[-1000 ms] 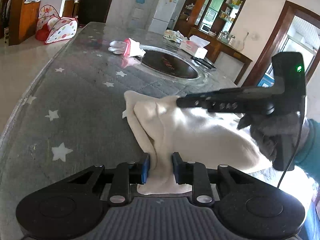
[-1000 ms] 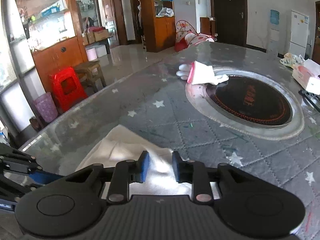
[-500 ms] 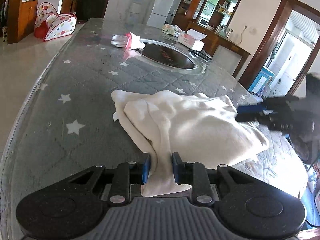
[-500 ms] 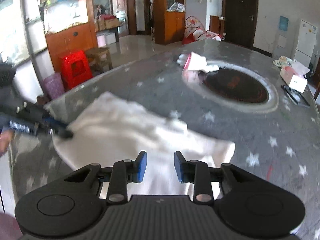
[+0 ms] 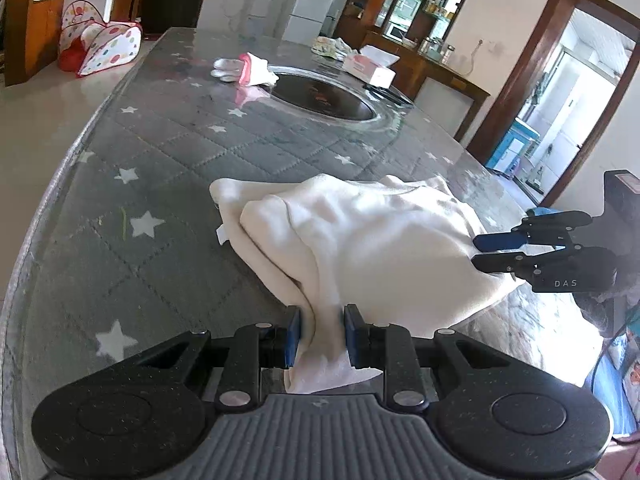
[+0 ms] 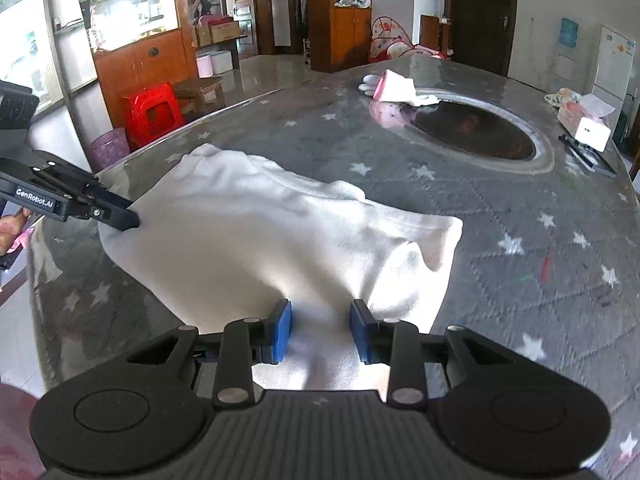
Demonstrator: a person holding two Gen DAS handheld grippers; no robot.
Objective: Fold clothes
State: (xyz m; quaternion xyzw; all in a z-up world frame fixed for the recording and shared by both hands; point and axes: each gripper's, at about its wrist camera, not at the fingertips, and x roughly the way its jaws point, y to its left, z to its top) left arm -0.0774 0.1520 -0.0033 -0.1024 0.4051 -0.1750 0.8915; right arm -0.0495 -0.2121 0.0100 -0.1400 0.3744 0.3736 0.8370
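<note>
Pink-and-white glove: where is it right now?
The pink-and-white glove lies far up the table, at the near-left rim of the round dark cooktop, well beyond the white garment; the right wrist view shows it too.

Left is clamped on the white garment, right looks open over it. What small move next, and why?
Probably close the right gripper on the cloth between its pads. The left gripper already pinches a bunched corner of the white garment, while the right's jaws stand apart, gripping nothing; both ends need holding before folding.

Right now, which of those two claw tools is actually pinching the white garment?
The left gripper: its blue pads squeeze a bunched fold of the white garment. The right gripper stands open, cloth lying loose between its pads.
</note>
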